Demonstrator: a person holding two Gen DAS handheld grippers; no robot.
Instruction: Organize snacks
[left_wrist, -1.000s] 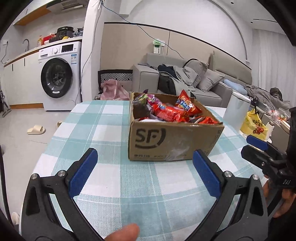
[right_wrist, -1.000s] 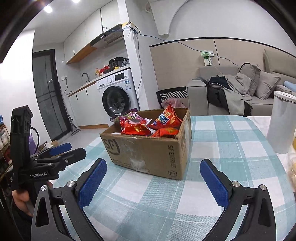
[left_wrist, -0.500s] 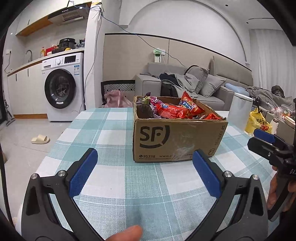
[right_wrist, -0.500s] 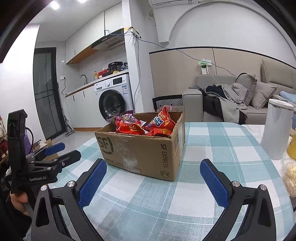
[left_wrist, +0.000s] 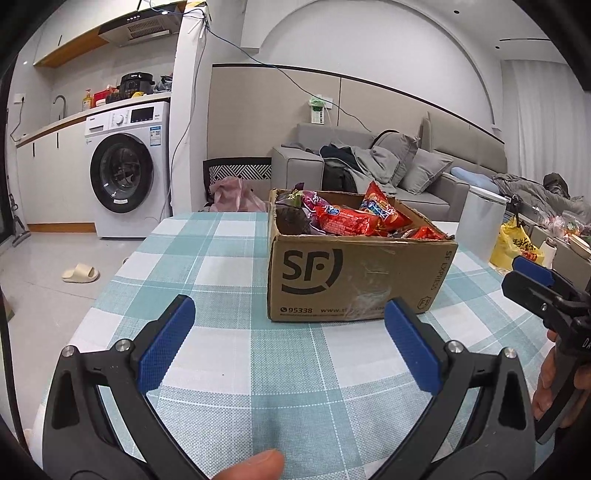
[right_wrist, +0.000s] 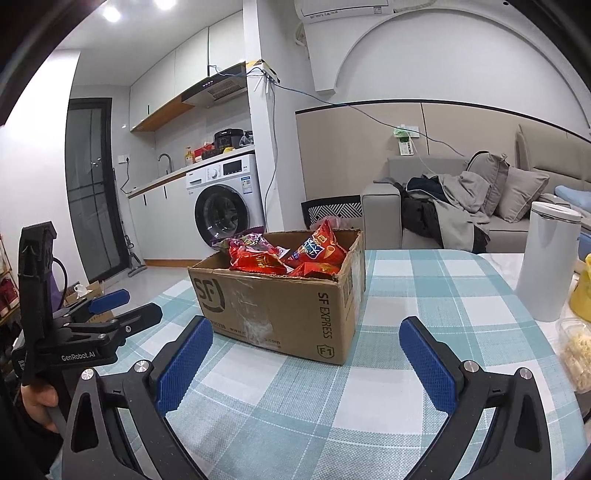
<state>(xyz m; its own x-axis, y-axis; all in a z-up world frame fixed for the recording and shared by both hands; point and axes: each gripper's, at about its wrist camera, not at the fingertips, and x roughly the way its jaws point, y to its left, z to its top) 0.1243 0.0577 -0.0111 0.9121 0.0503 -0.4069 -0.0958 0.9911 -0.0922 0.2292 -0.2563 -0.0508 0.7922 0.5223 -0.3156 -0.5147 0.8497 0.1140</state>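
Nearest in each wrist view is the tool itself: the left hand-held gripper (left_wrist: 286, 343) and the right hand-held gripper (right_wrist: 306, 363) both hang low over the checked desk (left_wrist: 229, 369), each with its blue pads spread wide and nothing between them — both released. Bare cloth lies between the fingertips and the cardboard box (left_wrist: 354, 277), so neither tool touches it. From the left hand-held gripper the box stands ahead and slightly right, its printed long face square to the view; from the right hand-held gripper it stands ahead and left, corner-on. Neither is clearly nearer. The snack packets (left_wrist: 343, 219) — red and purple bags — are heaped inside the box, several standing above its rim, so access is judged to be from above, over the near wall. The desk's left edge drops to the floor near the left tool's side. To the right, a white canister (right_wrist: 550, 262) and a clear tub (right_wrist: 576, 350) crowd the right tool's outer flank; open cloth remains left of the box.
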